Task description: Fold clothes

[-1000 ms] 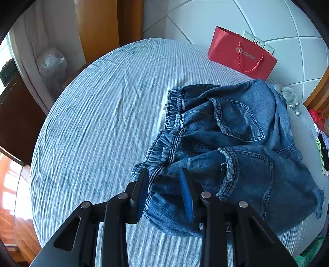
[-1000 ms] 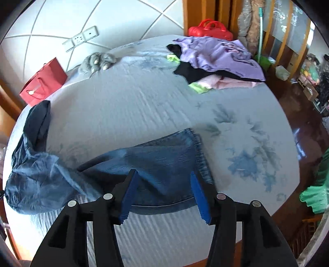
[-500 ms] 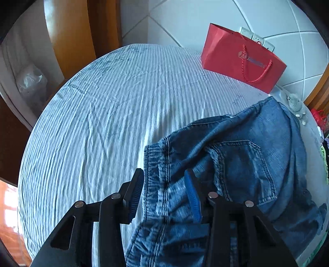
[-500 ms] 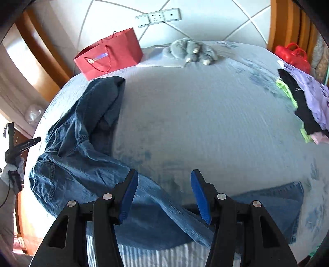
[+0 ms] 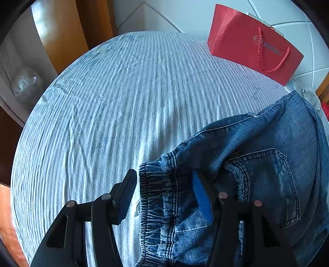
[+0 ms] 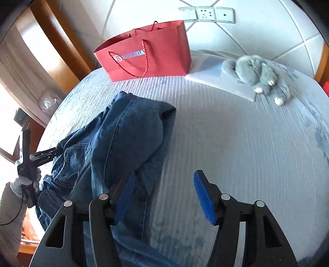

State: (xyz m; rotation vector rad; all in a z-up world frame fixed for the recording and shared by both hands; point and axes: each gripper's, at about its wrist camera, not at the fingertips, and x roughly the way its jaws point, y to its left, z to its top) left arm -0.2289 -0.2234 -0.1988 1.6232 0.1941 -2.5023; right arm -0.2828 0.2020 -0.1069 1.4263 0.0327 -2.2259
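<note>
A pair of blue jeans [image 5: 257, 164] lies bunched on the striped bed sheet [image 5: 123, 102]. Its elastic waistband [image 5: 158, 195] runs between the fingers of my left gripper [image 5: 164, 176]. The jaws are opening and the pads stand clear of the denim. In the right wrist view the jeans [image 6: 123, 139] spread down the left side. My right gripper [image 6: 165, 176] hovers beside them, its jaws opening over bare sheet, with the left finger above a denim leg. The left gripper [image 6: 51, 152] shows there too, held by a gloved hand [image 6: 24, 182] at the waistband end.
A red paper bag [image 6: 148, 51] stands at the head of the bed, with a white flat pad [image 6: 218, 76] and a grey plush rabbit [image 6: 261, 76] to its right. Wall sockets [image 6: 205, 14] sit above. Wooden furniture [image 5: 61, 41] edges the bed on the left.
The left jaws have widened off the gathered waistband and moved along it. The right gripper swept from the leg hem across the bed toward the head end, and its jaws spread wider.
</note>
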